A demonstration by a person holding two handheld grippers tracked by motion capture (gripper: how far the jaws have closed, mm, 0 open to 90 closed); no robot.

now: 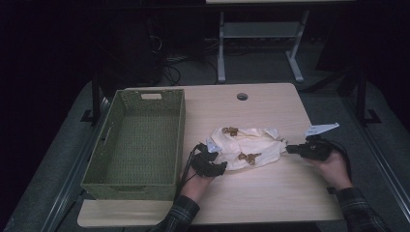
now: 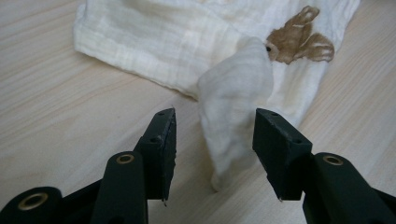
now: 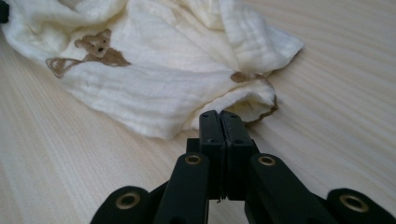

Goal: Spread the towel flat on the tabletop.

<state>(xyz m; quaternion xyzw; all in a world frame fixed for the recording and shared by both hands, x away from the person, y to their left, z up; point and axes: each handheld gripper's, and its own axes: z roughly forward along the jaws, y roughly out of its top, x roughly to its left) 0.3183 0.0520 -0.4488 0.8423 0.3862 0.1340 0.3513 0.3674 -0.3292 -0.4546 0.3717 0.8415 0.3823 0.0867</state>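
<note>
The cloth (image 1: pixel 249 147) is spread on the worktop (image 1: pixel 270 193). A corner stands loose between the half-open left fingers (image 2: pixel 161 140); an edge is pinched by the right fingers (image 3: pixel 219 128). Folding is barely begun

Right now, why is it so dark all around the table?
High view: light falls on the pale wooden table; the floor and room behind stay dim. Left gripper view: cream muslin cloth with brown bears is bright and sharp. Right gripper view: equally clear.
</note>
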